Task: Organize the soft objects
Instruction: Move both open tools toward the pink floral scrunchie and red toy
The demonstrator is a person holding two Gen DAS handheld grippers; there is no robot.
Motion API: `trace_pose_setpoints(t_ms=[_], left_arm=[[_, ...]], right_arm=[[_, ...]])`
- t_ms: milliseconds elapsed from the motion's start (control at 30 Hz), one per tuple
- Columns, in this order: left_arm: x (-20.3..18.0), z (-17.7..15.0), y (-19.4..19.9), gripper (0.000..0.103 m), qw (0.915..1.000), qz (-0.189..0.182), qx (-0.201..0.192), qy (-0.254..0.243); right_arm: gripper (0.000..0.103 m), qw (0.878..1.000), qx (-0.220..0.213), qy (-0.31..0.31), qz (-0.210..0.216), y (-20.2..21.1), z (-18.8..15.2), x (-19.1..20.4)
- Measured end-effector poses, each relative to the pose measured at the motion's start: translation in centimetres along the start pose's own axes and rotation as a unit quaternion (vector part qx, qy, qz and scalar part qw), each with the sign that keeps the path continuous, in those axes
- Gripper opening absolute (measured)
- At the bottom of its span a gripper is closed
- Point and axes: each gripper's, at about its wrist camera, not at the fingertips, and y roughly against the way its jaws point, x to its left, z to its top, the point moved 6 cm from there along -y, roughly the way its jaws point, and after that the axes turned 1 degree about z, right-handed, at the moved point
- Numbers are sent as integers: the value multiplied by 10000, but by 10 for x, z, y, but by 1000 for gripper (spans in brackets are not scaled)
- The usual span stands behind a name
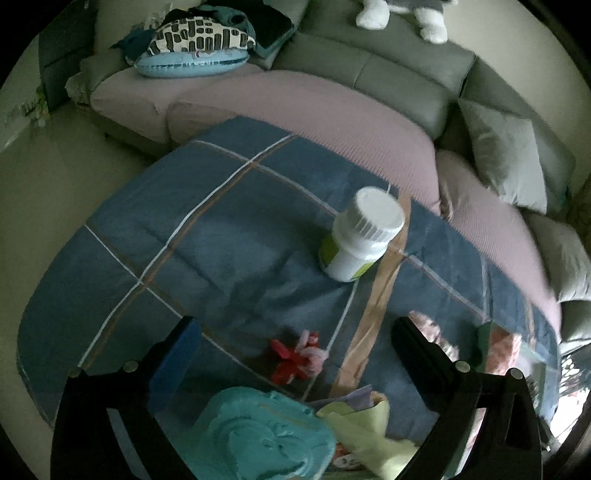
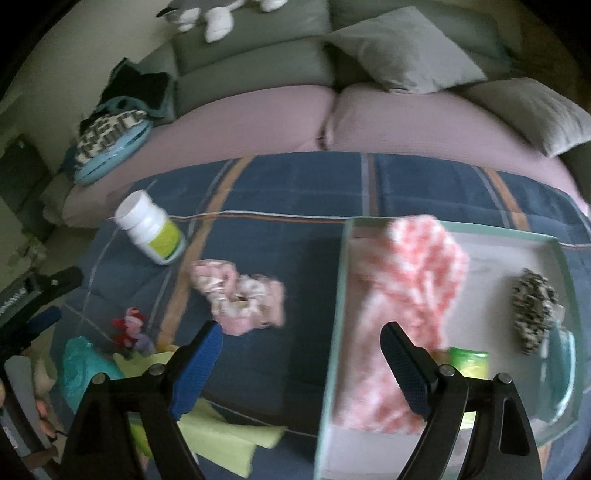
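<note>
While both hang above the quilt (image 1: 229, 236), left claw (image 1: 295, 347) spread wide; right claw (image 2: 301, 354) likewise.

We cannot read the label on the white bottle (image 2: 149, 232); its print is too small and blurred in both views. The plush toy (image 1: 400, 16) on the sofa back is cut off by the top edge, so we see only its white paws. In the left wrist view the teal cloth (image 1: 262, 435) runs off the bottom edge, and the tray (image 1: 517, 343) at the blanket's right edge is smeared and half hidden behind a finger of the left hand-held gripper (image 1: 295, 354). In the right wrist view the pink knitted piece (image 2: 413, 266) is motion-blurred, and a green item (image 2: 467, 363) beneath it is mostly covered, so we cannot tell what it is.
</note>
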Motion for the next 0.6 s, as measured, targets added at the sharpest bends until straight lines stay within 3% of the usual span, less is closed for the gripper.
trace_pose_setpoints(t_ms=[400,600], left_arm=[[-7,-1,-23,102,9960,37,772,-450],[-13,0,-38,102,9899,-245,1263,-591]], right_arm=[[89,9987,308,296,261,-40,4,27],[89,9974,589,266,303,-66,-1,32]])
